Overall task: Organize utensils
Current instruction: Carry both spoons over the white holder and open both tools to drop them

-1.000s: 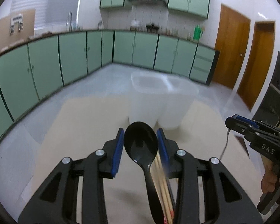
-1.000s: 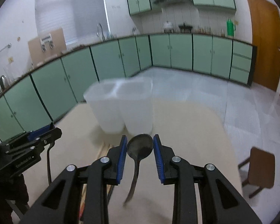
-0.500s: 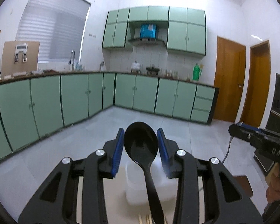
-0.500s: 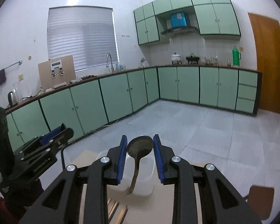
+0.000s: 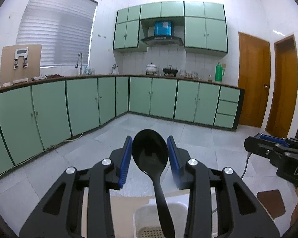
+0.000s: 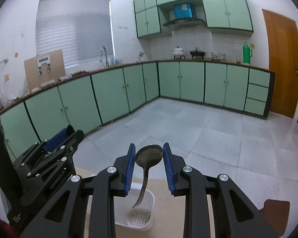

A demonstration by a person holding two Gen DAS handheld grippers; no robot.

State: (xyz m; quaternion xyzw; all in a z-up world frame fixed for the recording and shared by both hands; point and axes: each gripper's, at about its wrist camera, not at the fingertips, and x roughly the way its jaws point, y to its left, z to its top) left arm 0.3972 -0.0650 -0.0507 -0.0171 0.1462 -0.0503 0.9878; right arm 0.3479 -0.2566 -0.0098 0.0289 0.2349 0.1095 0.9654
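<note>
1. Your left gripper [image 5: 150, 153] is closed on the black spoon [image 5: 150, 152]. The blue pads [image 5: 124, 158] press the two sides of the bowl, and the bowl faces the camera.
2. The black spoon's handle runs down from the bowl, between the gripper's arms, and passes over the white container [image 5: 143, 221] at the lower edge of the left wrist view.
3. Your right gripper [image 6: 149, 161] is closed on the metal spoon [image 6: 148, 155]. Its blue pads [image 6: 129, 168] clamp the bowl from both sides.
4. The metal spoon's handle curves down and to the left. Its tip hangs above the open top of the white container [image 6: 151, 200], whose perforated floor is visible in the right wrist view.
5. The white container stands on the beige table [image 6: 168, 206], directly below both grippers.
6. Each gripper appears in the other camera: the right gripper [image 5: 268, 148] at the right edge of the left wrist view, and the left gripper [image 6: 55, 140] at the left of the right wrist view. The two are apart, not touching.
7. Both cameras look across the tiled floor [image 5: 129, 127] toward the green cabinets [image 5: 163, 99].
</note>
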